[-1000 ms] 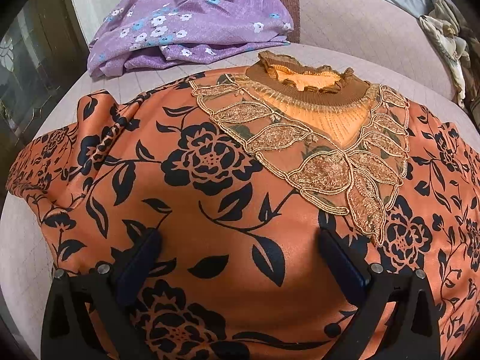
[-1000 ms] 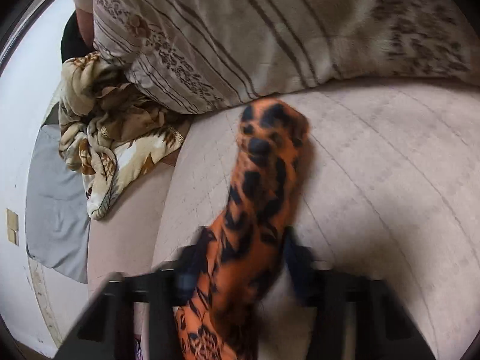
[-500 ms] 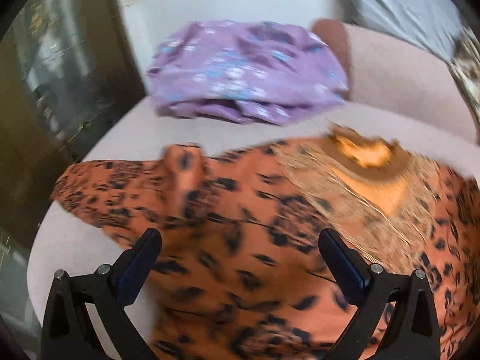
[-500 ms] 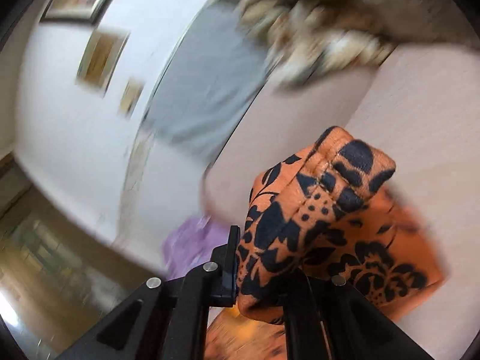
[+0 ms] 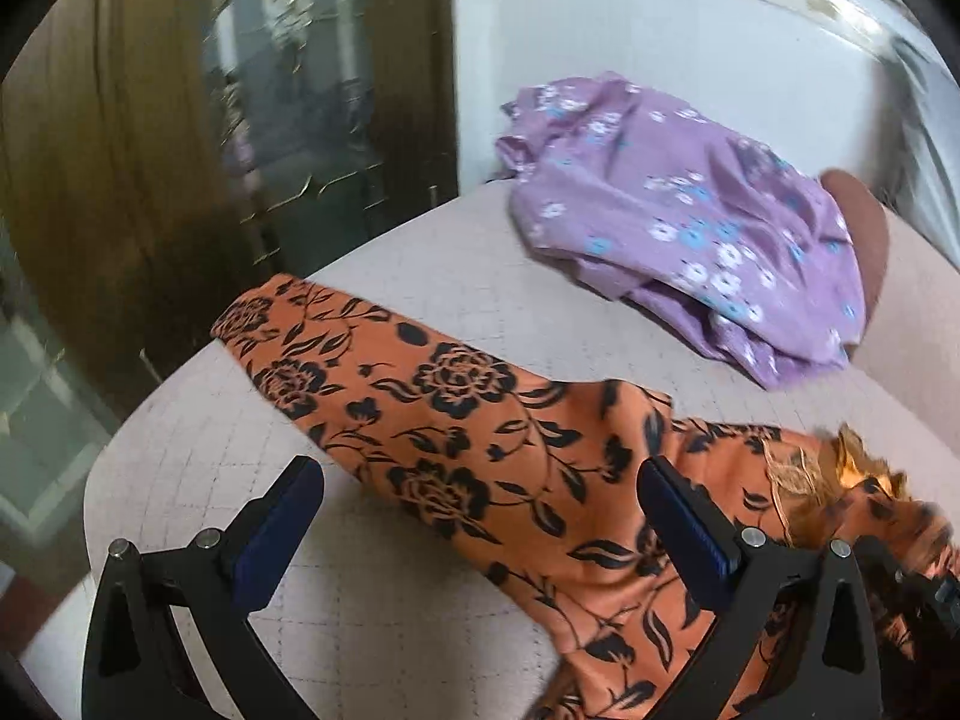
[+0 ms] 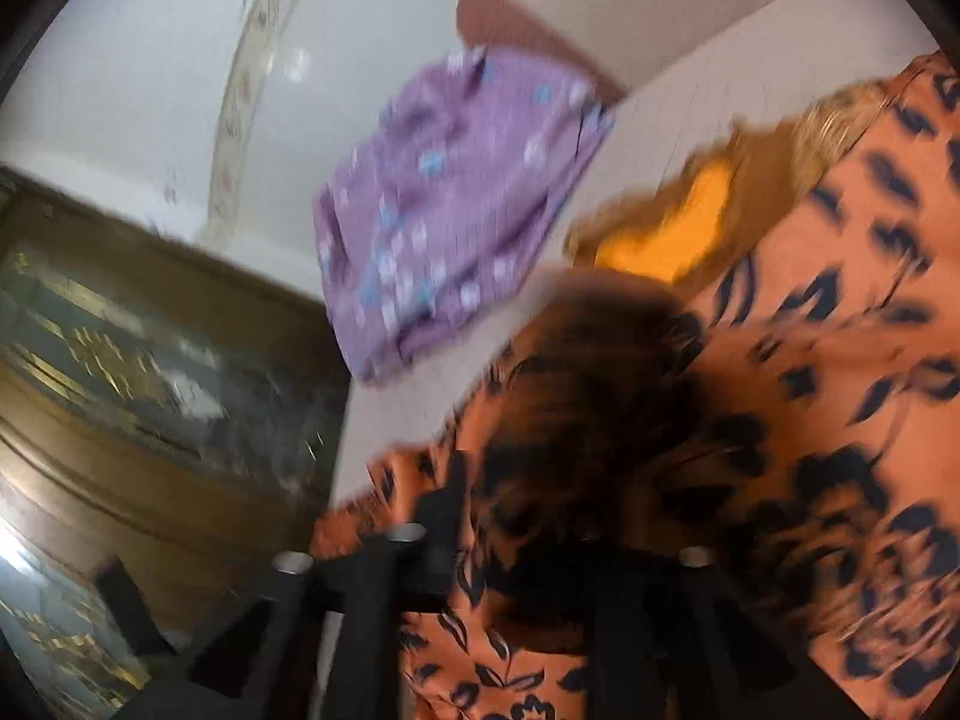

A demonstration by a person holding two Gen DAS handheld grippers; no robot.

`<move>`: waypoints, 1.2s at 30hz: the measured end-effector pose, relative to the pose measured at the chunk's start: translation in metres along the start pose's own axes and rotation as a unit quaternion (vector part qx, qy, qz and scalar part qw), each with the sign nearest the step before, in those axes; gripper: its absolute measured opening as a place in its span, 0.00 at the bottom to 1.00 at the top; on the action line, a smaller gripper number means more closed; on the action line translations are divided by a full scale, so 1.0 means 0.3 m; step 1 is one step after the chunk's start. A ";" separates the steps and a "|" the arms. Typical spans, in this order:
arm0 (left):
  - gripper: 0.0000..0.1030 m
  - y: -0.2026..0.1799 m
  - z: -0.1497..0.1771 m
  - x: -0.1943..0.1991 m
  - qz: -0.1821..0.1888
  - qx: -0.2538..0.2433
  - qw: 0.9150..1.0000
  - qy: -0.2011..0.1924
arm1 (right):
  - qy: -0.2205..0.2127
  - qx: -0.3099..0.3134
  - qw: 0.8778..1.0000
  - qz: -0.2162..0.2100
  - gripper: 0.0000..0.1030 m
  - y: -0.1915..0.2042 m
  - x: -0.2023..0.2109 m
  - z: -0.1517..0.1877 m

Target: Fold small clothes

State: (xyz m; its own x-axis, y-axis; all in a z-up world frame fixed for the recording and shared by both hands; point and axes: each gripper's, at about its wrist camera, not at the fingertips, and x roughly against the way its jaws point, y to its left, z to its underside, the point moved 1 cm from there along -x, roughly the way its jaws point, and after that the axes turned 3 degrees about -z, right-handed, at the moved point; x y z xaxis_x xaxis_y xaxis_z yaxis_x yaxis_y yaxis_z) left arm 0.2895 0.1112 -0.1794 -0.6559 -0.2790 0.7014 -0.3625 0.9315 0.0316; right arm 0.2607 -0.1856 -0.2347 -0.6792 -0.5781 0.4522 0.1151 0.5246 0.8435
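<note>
The sofa (image 5: 420, 276) takes up most of it, pale quilted cushion with a dark wooden cabinet (image 5: 120, 150) behind its end. Spread over the seat is the orange top (image 5: 480, 450) with black flowers, one sleeve stretched flat out toward the sofa's edge, the gold lace collar (image 5: 804, 468) bunched up at the right. A purple floral garment (image 5: 690, 222) sits crumpled further back, clear of the orange one. Left gripper (image 5: 480, 534) hangs wide open above the sleeve with nothing pinched, pads not on the cloth. Right gripper (image 6: 540, 546) is really blurry, its jaws are opening with a fold of the orange top between them, but can't tell if the pads are pressing on it.
</note>
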 end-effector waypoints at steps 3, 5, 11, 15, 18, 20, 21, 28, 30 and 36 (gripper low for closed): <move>1.00 0.005 0.000 -0.008 0.003 0.003 1.000 0.007 | 0.017 0.006 0.999 -0.035 0.90 0.023 0.016 0.038; 1.00 -0.005 0.001 0.002 0.001 0.001 1.000 0.000 | 0.017 0.034 0.998 -0.050 0.90 0.043 0.064 0.030; 1.00 -0.109 0.038 0.051 0.039 -0.047 0.998 -0.023 | -0.031 0.099 0.994 0.026 0.78 -0.016 0.318 0.003; 1.00 -0.222 0.090 0.053 0.084 -0.099 0.992 -0.008 | -0.060 0.069 0.989 0.117 0.53 -0.183 0.465 -0.068; 1.00 -0.309 0.146 0.023 0.075 -0.145 0.987 0.008 | -0.077 0.038 0.983 0.161 0.51 -0.313 0.566 -0.103; 1.00 -0.358 0.180 -0.009 0.073 -0.169 0.983 0.026 | -0.079 0.029 0.980 0.182 0.51 -0.379 0.620 -0.122; 1.00 -0.386 0.206 -0.040 0.066 -0.185 0.980 0.046 | -0.074 0.024 0.979 0.190 0.51 -0.406 0.620 -0.128; 1.00 -0.436 0.256 -0.063 0.059 -0.217 0.972 0.064 | -0.007 -0.006 0.975 0.221 0.52 -0.470 0.578 -0.193; 1.00 -0.435 0.260 -0.017 0.073 -0.216 0.973 0.046 | -0.012 0.000 0.976 0.219 0.52 -0.439 0.607 -0.190; 1.00 -0.365 0.305 0.138 0.108 -0.208 0.972 0.003 | -0.063 0.027 0.977 0.203 0.59 -0.284 0.780 -0.119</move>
State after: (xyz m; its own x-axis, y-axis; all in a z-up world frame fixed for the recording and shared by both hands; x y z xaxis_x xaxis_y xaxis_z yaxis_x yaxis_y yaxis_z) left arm 0.2413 -0.0237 -0.2189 -0.6832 -0.0669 0.7271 0.0832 0.9822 0.1685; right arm 0.1177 -0.3878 -0.1903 -0.6698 -0.2353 0.7042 0.3581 0.7285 0.5840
